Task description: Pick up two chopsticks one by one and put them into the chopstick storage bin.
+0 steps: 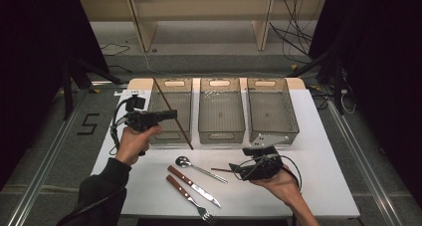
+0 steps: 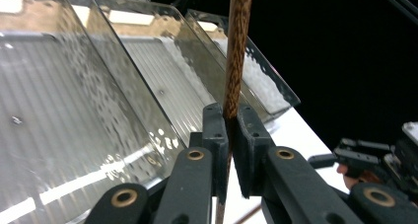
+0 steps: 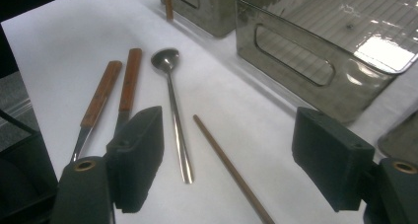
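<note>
My left gripper [image 1: 174,114] is shut on a brown chopstick [image 1: 171,111], which slants over the front of the left clear bin [image 1: 176,82]. In the left gripper view the chopstick [image 2: 235,51] rises straight up from between the closed pads of that gripper [image 2: 230,130]. A second chopstick [image 1: 221,169] lies on the white table [image 1: 323,176], and my right gripper [image 1: 235,170] stands open just to its right, pointing at it. The right gripper view shows this chopstick [image 3: 222,160] on the table between the wide-open jaws of the right gripper [image 3: 231,157].
A spoon [image 1: 199,169], a wooden-handled knife [image 1: 194,182] and a fork [image 1: 191,198] lie near the table's front edge. The middle bin [image 1: 220,136] and right bin [image 1: 272,82] stand beside the left one. From the right gripper I see the spoon [image 3: 172,100], knife handle [image 3: 129,81] and fork handle [image 3: 101,93].
</note>
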Demonstrator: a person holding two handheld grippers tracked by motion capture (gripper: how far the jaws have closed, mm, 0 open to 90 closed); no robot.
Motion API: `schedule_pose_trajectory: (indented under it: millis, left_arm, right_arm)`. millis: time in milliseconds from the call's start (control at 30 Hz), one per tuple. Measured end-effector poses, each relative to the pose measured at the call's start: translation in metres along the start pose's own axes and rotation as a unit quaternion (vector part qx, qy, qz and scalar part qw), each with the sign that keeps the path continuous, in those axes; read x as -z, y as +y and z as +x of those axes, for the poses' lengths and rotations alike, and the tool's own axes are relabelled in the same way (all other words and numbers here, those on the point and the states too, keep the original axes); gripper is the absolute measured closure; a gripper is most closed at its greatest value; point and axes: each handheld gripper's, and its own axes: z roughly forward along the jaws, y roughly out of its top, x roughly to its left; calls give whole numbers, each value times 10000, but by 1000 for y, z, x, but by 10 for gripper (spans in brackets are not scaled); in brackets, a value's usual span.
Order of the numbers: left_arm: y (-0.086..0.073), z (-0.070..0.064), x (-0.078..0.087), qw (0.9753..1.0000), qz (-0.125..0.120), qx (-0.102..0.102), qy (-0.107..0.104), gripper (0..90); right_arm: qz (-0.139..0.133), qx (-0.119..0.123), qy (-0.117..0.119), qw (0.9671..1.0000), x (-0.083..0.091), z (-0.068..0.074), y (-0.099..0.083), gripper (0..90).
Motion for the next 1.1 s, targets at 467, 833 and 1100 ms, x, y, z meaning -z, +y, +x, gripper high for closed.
schedule_pose_trajectory:
  millis: [467,833,1100]
  left_arm:
    - [42,20,1,9986,-63,7,532,839]
    - [52,36,-20,9954,151,14,942,840]
    - [47,40,-39,9941,357,36,1025,838]
  right_arm:
    - [6,-99,-86,9999,5,-4,-12,261]
    - [20,-150,-78,9999,5,-5,-14,234]
    - [-44,-168,-82,9998,6,-6,-15,223]
